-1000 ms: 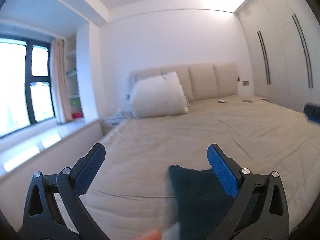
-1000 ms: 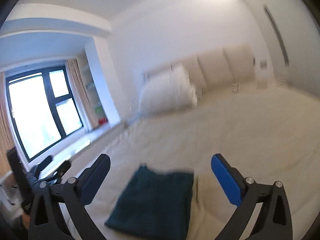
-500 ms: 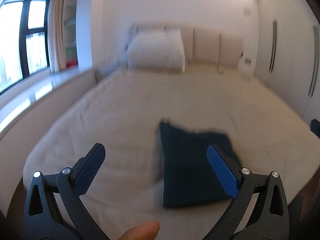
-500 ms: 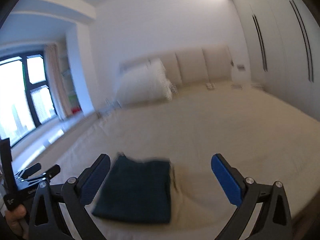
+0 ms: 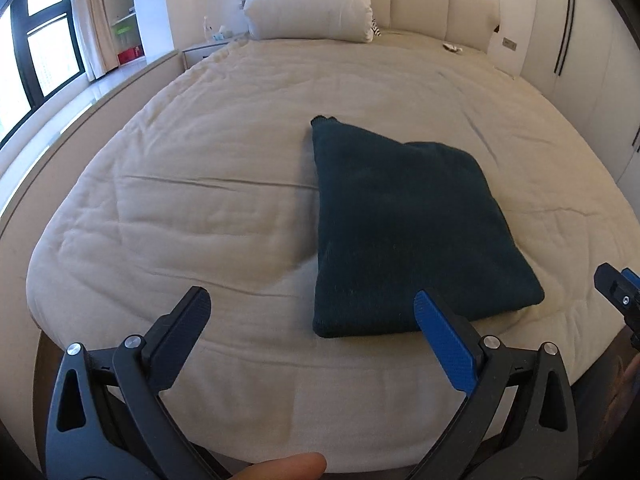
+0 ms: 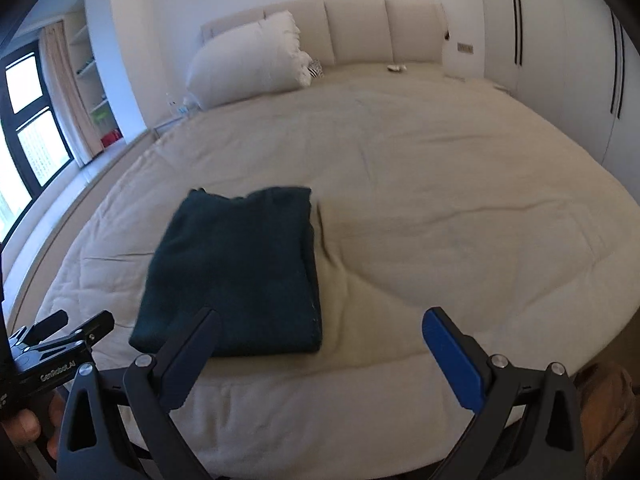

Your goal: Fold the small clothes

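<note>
A dark teal knitted garment [image 5: 404, 228] lies folded into a rectangle near the foot of the bed; it also shows in the right wrist view [image 6: 240, 268]. My left gripper [image 5: 312, 312] is open and empty, above the bed's near edge, its right finger just short of the garment's near edge. My right gripper [image 6: 320, 332] is open and empty, its left finger over the garment's near edge. The right gripper's tip shows at the left wrist view's right edge [image 5: 618, 296]. The left gripper shows at the right wrist view's lower left [image 6: 60, 340].
The bed has a beige quilt [image 5: 200, 184] with creases. A white pillow [image 5: 308, 0] leans on the padded headboard [image 6: 360, 28]. A bedside table [image 5: 204, 46] and window [image 5: 36, 60] are to the left, white wardrobes [image 6: 560, 60] to the right.
Both cameras tilted down from the far wall toward the bed's near end. The folded garment now lies in full view. Both grippers stayed open.
</note>
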The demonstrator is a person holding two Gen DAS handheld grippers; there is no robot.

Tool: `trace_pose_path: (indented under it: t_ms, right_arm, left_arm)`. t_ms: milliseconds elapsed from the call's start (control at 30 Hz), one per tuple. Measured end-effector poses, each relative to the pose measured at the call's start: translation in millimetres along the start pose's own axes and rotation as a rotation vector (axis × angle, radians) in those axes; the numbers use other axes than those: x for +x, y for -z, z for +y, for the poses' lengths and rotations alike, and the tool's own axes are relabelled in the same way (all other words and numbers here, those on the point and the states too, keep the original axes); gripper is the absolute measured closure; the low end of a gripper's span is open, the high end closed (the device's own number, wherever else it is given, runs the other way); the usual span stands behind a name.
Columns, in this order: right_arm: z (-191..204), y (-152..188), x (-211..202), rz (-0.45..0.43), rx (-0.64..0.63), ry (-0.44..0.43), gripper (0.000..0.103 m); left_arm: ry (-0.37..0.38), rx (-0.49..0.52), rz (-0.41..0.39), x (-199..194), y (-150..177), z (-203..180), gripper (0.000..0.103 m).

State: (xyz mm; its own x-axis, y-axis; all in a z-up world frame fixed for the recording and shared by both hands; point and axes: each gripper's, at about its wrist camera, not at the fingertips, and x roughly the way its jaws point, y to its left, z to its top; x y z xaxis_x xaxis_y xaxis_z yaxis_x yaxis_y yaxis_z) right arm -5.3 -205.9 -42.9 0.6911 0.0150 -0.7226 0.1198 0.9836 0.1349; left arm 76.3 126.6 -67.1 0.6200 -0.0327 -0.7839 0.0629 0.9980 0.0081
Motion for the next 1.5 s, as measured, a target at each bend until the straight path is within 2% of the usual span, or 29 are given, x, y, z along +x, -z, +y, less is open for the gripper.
trace_pose_path:
  t_ms: [733,1500]
  right_arm:
    - [11,12,16,0.069,-0.049,-0.001,0.000]
    - [15,16,19,0.096,-0.059,-0.007,0.000]
  left_arm:
    - [-0.017,-0.003,0.051,29,3,7,0.000]
    - [-0.019,-0.007,0.059,36,4,8,0.000]
